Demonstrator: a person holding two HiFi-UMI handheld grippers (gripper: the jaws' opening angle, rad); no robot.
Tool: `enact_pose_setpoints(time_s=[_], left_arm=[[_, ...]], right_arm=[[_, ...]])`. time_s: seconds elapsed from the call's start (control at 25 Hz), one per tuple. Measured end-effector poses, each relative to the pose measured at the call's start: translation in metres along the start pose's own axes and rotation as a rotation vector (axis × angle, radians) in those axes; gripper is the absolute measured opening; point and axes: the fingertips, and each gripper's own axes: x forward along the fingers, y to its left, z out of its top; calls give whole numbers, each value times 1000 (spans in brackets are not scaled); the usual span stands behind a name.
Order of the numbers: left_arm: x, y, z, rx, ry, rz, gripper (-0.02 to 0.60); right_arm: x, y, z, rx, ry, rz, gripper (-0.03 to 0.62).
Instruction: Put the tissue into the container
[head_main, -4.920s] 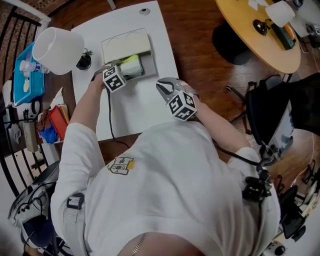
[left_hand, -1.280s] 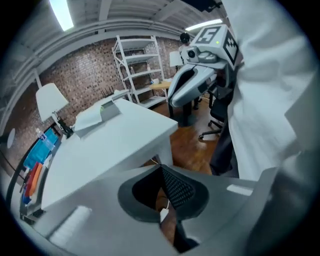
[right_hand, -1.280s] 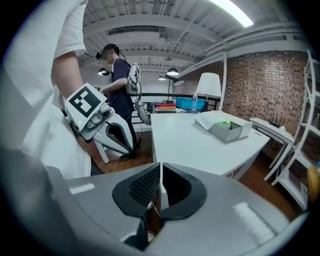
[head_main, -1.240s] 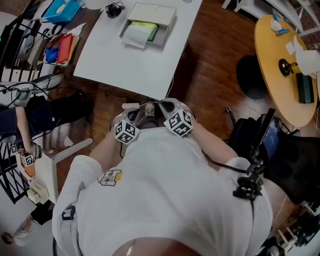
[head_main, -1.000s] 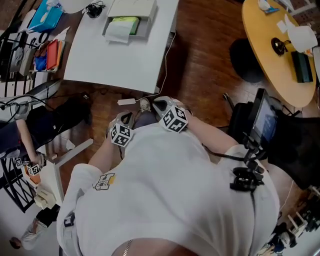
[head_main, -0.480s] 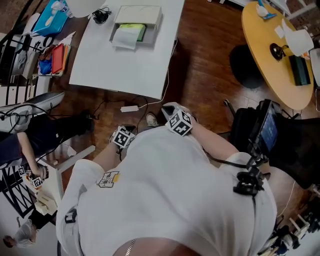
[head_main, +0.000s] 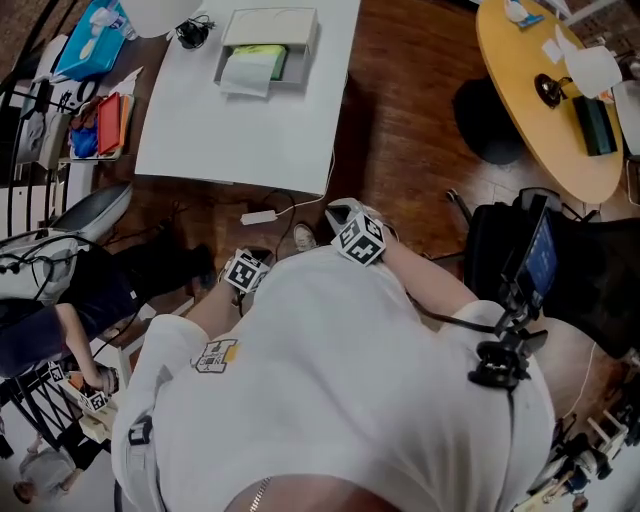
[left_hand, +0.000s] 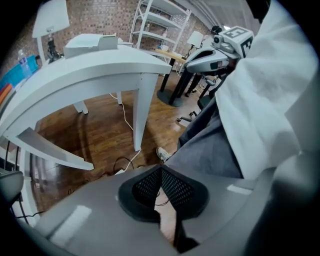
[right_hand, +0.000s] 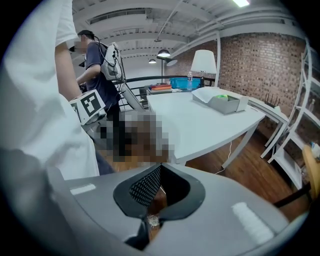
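The white open-fronted container (head_main: 267, 30) stands at the far end of the white table (head_main: 250, 130). A tissue pack (head_main: 250, 68), white and green, lies in it and sticks out of its front. I stand back from the table, over the wooden floor, with both grippers held close to my body. My left gripper (left_hand: 161, 169) is shut and points down at the floor, nothing in it. My right gripper (right_hand: 159, 171) is shut and empty too. In the right gripper view the container (right_hand: 224, 104) sits far off on the table.
A lamp (head_main: 165, 10), a blue box (head_main: 88, 30) and red items (head_main: 108, 108) sit at the table's left. A power strip with cable (head_main: 262, 216) lies on the floor. A round wooden table (head_main: 540, 90) and black chair (head_main: 560, 260) stand to the right. Another person (head_main: 70, 310) is at left.
My left gripper has sunk and tilted further down beside my body. The right gripper has hardly moved. The table and container have shifted slightly in the head view.
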Motion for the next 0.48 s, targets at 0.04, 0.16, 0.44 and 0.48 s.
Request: enact_pose_setpoints(time_s=[0.04, 0.16, 0.44, 0.48], left_arm=[[1, 2, 0, 5, 2, -2, 0], [3, 5, 0, 27, 7, -14, 0], [6, 9, 7, 46, 5, -34, 0], [6, 8, 8, 47, 5, -36, 0]], right_arm=[[1, 0, 1, -1, 0, -2, 0], [2, 0, 1, 3, 5, -8, 0], [4, 1, 1, 9, 9, -13, 0], [3, 0, 1, 10, 10, -15, 0]])
